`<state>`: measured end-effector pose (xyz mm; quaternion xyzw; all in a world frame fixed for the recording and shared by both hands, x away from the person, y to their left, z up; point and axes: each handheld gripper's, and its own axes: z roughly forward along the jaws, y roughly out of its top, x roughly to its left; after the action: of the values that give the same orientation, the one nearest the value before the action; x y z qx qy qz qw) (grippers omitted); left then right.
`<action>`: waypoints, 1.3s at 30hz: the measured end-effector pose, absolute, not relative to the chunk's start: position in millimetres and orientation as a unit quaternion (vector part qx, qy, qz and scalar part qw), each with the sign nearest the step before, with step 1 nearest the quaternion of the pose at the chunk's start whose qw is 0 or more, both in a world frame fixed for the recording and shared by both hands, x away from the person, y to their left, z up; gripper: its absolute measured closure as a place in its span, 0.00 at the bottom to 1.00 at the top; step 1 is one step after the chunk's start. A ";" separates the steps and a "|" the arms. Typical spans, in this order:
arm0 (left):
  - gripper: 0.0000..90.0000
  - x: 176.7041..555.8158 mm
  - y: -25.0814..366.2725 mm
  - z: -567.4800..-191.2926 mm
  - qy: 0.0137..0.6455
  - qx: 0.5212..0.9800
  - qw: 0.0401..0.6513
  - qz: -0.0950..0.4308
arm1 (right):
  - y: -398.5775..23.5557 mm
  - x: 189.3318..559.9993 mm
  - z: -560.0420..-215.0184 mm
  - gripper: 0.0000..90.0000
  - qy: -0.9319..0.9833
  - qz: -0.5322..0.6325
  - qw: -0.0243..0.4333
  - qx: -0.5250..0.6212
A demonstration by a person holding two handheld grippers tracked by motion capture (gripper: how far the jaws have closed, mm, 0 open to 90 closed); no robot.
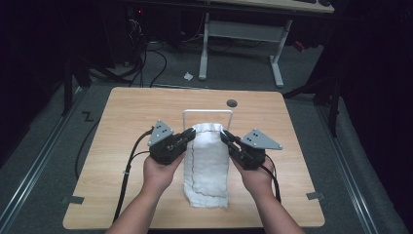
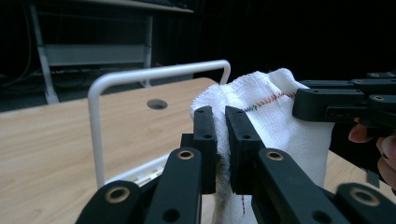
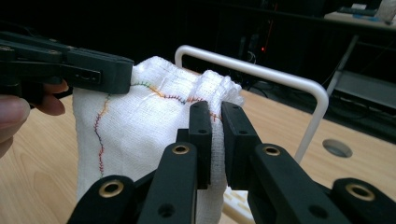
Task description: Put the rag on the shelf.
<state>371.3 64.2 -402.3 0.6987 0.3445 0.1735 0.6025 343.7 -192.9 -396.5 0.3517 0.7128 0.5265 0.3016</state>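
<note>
Holding a white cloth [image 1: 207, 163] by its two far corners, the person has one gripper clamped on each side of its upper edge. The left gripper [image 1: 187, 137] pinches the left corner, and in the left gripper view its jaws stand nearly together with a fold of the fabric pressed between them. The right gripper [image 1: 227, 138] does the same at the right corner; in the right gripper view the hem with its coloured stitching runs straight into the narrow slot between the jaws.

The cloth hangs from that raised edge and trails back toward the person, its near end lying on the wooden worktop [image 1: 126, 112]. Its long axis runs from the grippers toward the near edge of the worktop, while the held edge stretches across, left to right.

Just beyond that edge stands a white wire rail [image 1: 208, 112], an upright hoop whose top bar lies parallel to the held edge. In the right gripper view the bar passes close behind the fabric, apparently a little higher than the corners. That is the relation the next move seems to turn on: the cloth is on the near side of the rail, both hands about equally near to it, and the edge would likely need to go up and forward over the bar for draping.
</note>
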 end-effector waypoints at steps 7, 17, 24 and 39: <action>0.93 370.9 64.5 -384.1 0.335 0.687 0.614 0.195 | -191.9 345.2 -383.7 0.93 0.704 0.537 0.310 0.345; 0.93 372.1 63.1 -351.3 0.312 0.677 0.628 0.223 | -193.7 348.7 -353.7 0.93 0.690 0.552 0.325 0.336; 0.93 376.1 62.8 -325.8 0.295 0.670 0.637 0.241 | -195.3 353.6 -331.8 0.93 0.679 0.565 0.334 0.330; 0.93 392.7 62.8 -305.2 0.290 0.665 0.643 0.245 | -197.9 361.0 -306.3 0.93 0.665 0.575 0.349 0.324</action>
<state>392.7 62.8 -305.2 0.6651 0.2904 0.2451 0.6429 361.0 -197.9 -306.3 0.3244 0.6654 0.5749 0.3487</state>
